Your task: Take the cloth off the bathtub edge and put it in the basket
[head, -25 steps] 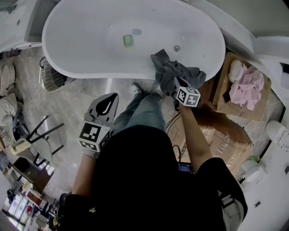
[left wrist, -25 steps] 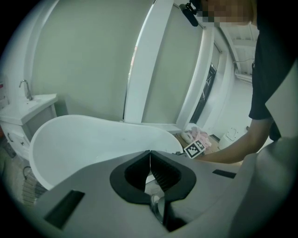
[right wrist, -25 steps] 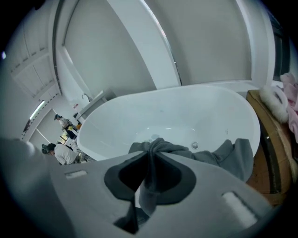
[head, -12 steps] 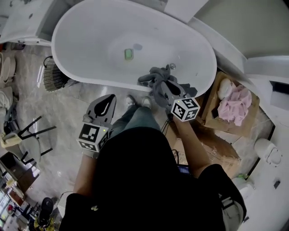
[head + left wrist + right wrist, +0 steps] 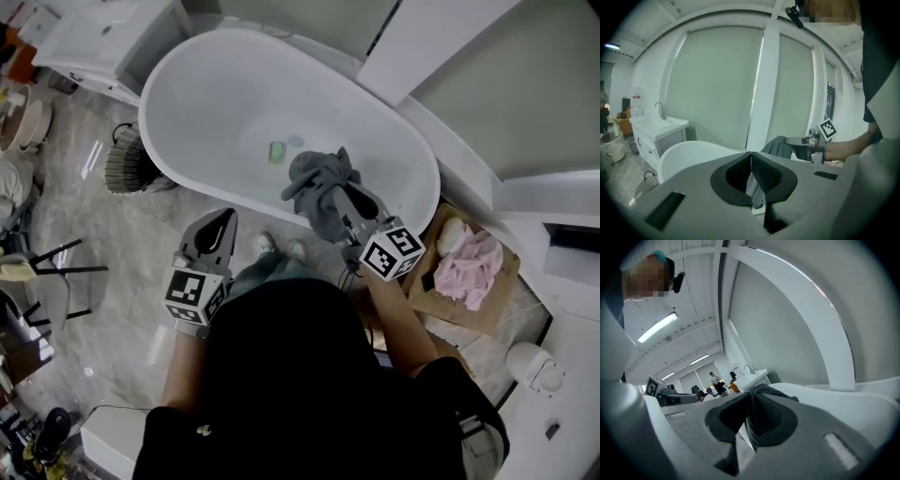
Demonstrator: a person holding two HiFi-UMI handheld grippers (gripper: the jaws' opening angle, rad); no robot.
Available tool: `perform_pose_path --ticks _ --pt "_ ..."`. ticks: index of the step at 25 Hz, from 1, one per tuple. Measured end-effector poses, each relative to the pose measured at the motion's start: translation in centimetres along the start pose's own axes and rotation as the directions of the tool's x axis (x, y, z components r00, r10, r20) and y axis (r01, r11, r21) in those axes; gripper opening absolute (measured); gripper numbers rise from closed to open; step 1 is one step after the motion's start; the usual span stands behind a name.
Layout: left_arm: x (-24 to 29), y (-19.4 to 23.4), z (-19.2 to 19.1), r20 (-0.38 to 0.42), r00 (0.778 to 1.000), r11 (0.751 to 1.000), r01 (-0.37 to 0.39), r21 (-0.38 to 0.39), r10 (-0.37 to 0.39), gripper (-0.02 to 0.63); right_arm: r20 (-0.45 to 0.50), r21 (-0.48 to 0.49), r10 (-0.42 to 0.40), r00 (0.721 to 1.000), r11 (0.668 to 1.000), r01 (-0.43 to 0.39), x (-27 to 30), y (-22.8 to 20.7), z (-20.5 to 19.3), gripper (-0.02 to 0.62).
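A grey cloth [image 5: 317,190] hangs in the air over the near rim of the white bathtub [image 5: 202,98], clear of the edge. My right gripper [image 5: 339,204] is shut on it. In the right gripper view the cloth [image 5: 765,392] bunches between the jaws of that gripper [image 5: 750,401]. My left gripper [image 5: 221,223] is shut and holds nothing, over the floor in front of the tub. The left gripper view shows the left gripper [image 5: 751,157] with its tips together, and beyond them the cloth [image 5: 779,146]. A wicker basket [image 5: 125,161] stands on the floor by the tub's left end.
A small green thing [image 5: 277,151] lies in the tub near the drain. A cardboard box [image 5: 427,305] with pink cloth [image 5: 471,265] sits right of the tub. A vanity with a sink [image 5: 658,125] stands beyond the tub's left end. A chair [image 5: 47,272] is at far left.
The right gripper has lifted the grey cloth up off the tub's edge. The left gripper has risen a little. The head view has shifted, so the tub sits further right.
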State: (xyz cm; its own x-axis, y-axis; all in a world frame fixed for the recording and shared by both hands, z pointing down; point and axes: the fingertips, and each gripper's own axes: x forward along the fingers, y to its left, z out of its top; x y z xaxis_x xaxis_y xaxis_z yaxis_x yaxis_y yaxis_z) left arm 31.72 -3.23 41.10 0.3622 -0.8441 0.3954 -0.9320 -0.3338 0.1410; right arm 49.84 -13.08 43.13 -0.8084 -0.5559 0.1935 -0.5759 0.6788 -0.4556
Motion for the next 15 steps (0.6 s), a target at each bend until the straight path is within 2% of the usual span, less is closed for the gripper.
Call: perform_pose_path --ticks 4,8,12,15 --pt "-1.8 1.5 1.6 0.045 0.996 0.997 -0.073 -0.019 0.074 0.012 0.018 -0.011 0.071 0.997 0.997 -0.071 1.4 2.4 3.0 0.043" --pt "-4.8 3.3 2.8 0.087 0.981 0.984 -0.171 -0.041 0.174 0.012 0.030 -0.024 0.166 0.986 0.986 -0.166 3.5 5.5 5.5 0.043" --pt "-8.3 5.6 3.1 0.111 0.952 0.957 -0.279 -0.072 0.286 0.012 0.023 -0.047 0.270 0.963 0.962 -0.268 6.8 9.3 7.4 0.043" --pt "-11.4 7.0 3.0 0.125 0.919 0.925 -0.362 -0.114 0.375 0.012 0.010 -0.069 0.351 0.936 0.935 -0.349 9.1 12.6 8.1 0.043"
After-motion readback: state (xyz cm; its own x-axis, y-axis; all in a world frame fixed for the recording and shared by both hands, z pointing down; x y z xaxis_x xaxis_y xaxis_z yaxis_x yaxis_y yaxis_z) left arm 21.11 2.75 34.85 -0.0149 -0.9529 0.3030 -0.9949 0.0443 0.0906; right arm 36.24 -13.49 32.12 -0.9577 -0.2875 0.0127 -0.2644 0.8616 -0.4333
